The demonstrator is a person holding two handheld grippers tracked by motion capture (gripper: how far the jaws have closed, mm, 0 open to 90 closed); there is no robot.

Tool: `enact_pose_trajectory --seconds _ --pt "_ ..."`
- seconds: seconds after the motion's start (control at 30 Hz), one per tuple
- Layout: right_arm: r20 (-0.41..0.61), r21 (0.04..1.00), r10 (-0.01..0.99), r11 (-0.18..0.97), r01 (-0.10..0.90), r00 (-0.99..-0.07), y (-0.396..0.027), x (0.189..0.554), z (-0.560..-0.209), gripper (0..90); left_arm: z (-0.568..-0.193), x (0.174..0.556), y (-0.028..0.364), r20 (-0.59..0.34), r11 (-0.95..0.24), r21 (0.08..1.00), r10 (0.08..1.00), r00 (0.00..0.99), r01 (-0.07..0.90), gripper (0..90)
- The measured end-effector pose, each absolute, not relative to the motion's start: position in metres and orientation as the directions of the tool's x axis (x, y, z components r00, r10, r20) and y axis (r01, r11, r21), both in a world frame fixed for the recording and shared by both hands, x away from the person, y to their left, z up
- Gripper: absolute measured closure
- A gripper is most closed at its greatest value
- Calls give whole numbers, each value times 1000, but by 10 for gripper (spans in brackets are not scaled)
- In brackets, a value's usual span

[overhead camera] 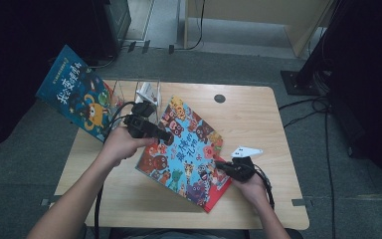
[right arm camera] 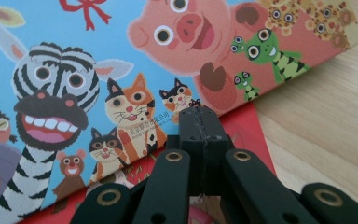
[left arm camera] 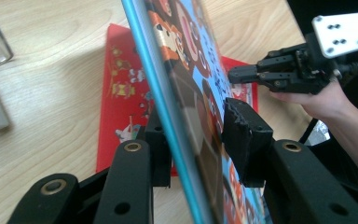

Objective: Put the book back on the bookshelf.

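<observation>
**Lifting the animal book off the red one**

While the left gripper (overhead camera: 165,135) straddles the tilted blue book (overhead camera: 189,144), jaws partly closed around its edge, the right gripper (overhead camera: 218,165), jaws pressed together and empty, steadies the red book (left arm camera: 121,88) beneath. Next: tighten the grip, then lift clear.

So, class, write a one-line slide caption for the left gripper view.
Left gripper straddles the tilted blue animal picture book above the red book on the wooden table.
</observation>
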State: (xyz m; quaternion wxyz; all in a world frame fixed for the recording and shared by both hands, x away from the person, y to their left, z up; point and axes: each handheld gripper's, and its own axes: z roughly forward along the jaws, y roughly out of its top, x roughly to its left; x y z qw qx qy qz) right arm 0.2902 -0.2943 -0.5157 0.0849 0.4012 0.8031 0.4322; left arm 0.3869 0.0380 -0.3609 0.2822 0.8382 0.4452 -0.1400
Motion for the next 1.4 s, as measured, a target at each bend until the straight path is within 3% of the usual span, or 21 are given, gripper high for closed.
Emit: enact_pose_trajectory --seconds 0.33,0.43,0.57,0.87,1.07,1.23,1.4 --pt "107 770 706 386 508 -700 -271 297 -513 895 -346 408 24 -522 -461 305 651 551 833 742" --pt "99 772 694 399 495 -713 -268 299 -513 813 -336 411 22 -535 -495 279 632 561 823 777" --pt "67 753 690 439 490 -721 -270 301 -508 769 -326 410 20 -508 -512 260 649 566 819 793" --pt "108 778 743 351 521 -661 -297 303 -503 750 -305 394 31 -444 -560 252 658 608 790 811" --pt "116 788 742 336 516 -660 -294 303 -504 685 -292 379 51 -392 -574 270 667 633 773 804" --pt "112 776 747 346 527 -656 -286 307 -507 607 -290 372 73 -390 -533 287 694 605 796 805" --pt "87 777 747 363 515 -659 -283 310 -507 585 -288 363 98 -389 -499 295 716 579 815 807"
